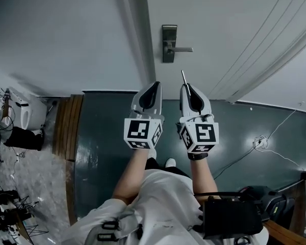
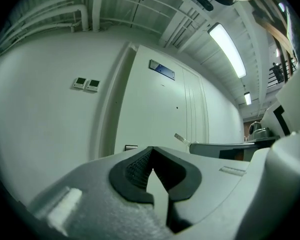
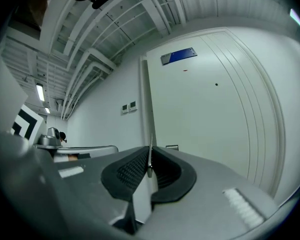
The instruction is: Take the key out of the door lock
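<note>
Key (image 1: 183, 77) out of the door lock (image 1: 169, 44), pinched in the right gripper (image 1: 187, 88)
Its head is buried between the clenched pads, so only the thin blade shows, running along the jaws and pointing at the door, clear of the lock. Left gripper (image 1: 153, 88) is clenched on nothing.

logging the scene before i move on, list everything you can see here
door: one, white, ahead
lock plate: one, grey, door's left edge
key: one, silver, in right gripper
sign: one, blue, high on door
wall panels: two, white, left of door
cable: one, white, floor at right
wood strip: one, brown, floor at left
floor: one, dark green, underfoot
left gripper: one, grey, shut, empty
right gripper: one, grey, shut on key
</note>
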A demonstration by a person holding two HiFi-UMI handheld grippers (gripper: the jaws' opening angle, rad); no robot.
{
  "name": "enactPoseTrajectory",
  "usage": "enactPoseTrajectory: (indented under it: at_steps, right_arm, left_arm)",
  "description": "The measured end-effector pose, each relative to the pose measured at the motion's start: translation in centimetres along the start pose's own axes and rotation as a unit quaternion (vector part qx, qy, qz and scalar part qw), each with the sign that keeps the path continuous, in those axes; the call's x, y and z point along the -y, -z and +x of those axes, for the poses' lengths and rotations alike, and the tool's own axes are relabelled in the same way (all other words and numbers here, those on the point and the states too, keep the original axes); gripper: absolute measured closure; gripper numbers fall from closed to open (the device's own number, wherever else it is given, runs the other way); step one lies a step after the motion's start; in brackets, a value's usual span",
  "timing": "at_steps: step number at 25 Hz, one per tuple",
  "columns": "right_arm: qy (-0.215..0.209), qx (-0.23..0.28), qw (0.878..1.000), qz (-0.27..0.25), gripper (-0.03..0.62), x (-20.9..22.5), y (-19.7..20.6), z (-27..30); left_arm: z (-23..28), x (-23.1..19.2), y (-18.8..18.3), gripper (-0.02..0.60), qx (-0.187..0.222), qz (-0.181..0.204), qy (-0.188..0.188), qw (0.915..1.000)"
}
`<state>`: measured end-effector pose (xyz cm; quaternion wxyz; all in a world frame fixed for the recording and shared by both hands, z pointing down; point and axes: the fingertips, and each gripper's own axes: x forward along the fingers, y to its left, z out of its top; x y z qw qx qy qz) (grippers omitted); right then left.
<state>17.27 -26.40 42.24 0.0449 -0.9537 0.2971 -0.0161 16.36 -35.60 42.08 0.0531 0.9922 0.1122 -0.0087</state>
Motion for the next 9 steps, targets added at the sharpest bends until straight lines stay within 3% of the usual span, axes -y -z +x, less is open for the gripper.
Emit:
enactPoseTrajectory:
  at_steps: [9]
  right_arm:
    - [0.023,0.020,0.999,-0.022,0.565,-0.3,-2.5,1.4]
  left_arm:
    - [0.3,-1.0,-2.9,0.580,0.020,0.025,0.014,0.9994]
